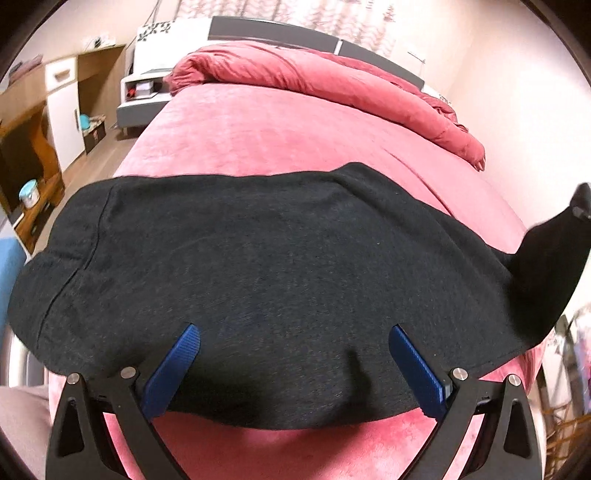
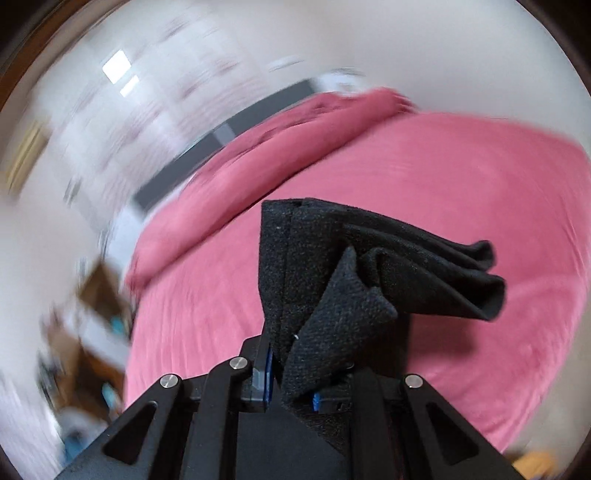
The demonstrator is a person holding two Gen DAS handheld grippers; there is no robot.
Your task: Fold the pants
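Observation:
Dark charcoal pants [image 1: 266,266] lie spread across the near end of a pink bed [image 1: 258,125]. My left gripper [image 1: 295,350] is open, its blue fingers [image 1: 177,365] resting just over the near hem, holding nothing. At the right the cloth rises off the bed to a lifted end [image 1: 554,254]. In the right wrist view my right gripper [image 2: 291,384] is shut on a bunched fold of the pants [image 2: 332,288], held above the bed [image 2: 461,206]. That view is motion-blurred.
A rolled red duvet [image 1: 332,77] lies along the bed's far side by a grey headboard [image 1: 280,33]. Wooden shelving and a white cabinet [image 1: 62,110] stand at the left beyond a strip of floor. A wall runs close on the right.

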